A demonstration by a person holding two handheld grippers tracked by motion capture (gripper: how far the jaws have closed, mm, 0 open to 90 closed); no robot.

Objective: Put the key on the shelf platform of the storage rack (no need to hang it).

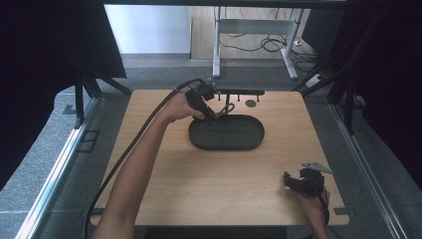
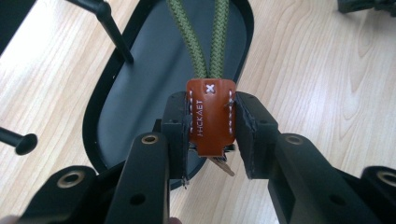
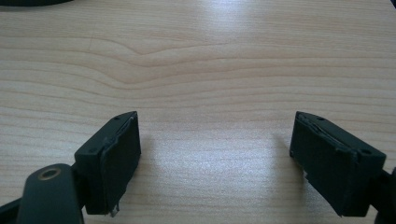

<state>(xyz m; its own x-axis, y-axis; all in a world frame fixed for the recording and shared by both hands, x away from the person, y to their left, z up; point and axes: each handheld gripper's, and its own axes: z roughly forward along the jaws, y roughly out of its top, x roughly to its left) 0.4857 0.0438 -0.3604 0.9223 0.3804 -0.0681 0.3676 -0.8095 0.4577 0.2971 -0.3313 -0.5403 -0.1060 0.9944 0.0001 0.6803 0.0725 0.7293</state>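
My left gripper is shut on a brown leather tag with white stitching, from which a green braided cord loop runs forward. It hangs over the left end of a black oval tray. In the high view the left gripper sits at the tray's back left rim, with the green cord beside it. My right gripper rests open over bare wood, nothing between its jaws, at the table's front right corner.
A black rack with pegs stands behind the tray at the table's far edge; two of its pegs show close to the left gripper. The wooden table is bordered by grey floor and metal rails.
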